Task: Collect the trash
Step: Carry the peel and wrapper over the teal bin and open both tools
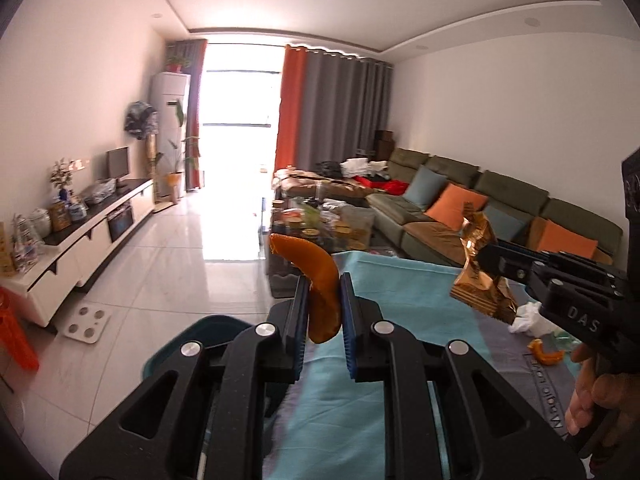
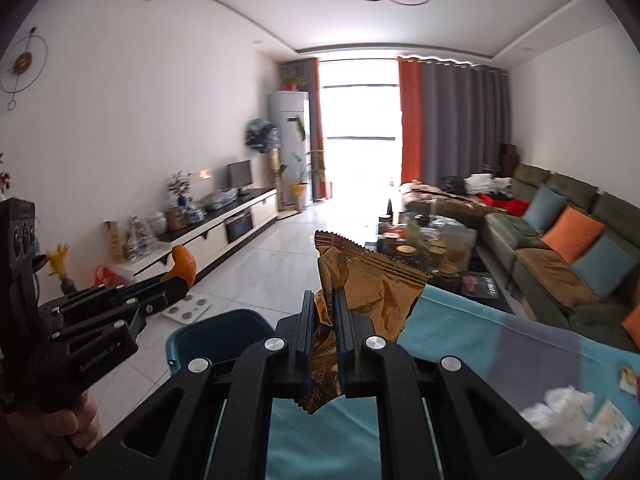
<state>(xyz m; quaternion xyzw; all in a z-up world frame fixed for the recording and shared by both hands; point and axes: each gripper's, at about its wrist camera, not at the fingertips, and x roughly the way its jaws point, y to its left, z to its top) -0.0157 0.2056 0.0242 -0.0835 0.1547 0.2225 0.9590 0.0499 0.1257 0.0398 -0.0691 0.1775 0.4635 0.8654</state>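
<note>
As both grippers hung over the teal-clothed table (image 1: 400,280), each gripped trash.
The left gripper (image 1: 324,304) pinched an orange peel (image 1: 316,280) near the blue bin (image 2: 224,332); the right gripper (image 2: 322,328) was clamped tight on a gold wrapper (image 2: 368,280).

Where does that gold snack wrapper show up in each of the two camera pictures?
Left wrist view: the gold wrapper is at the right, pinched in the right gripper coming in from the right edge.
Right wrist view: the gold wrapper is at centre, standing up between that gripper's own fingers.
Shared landmark: the dark teal bin, beside the blue tablecloth.
</note>
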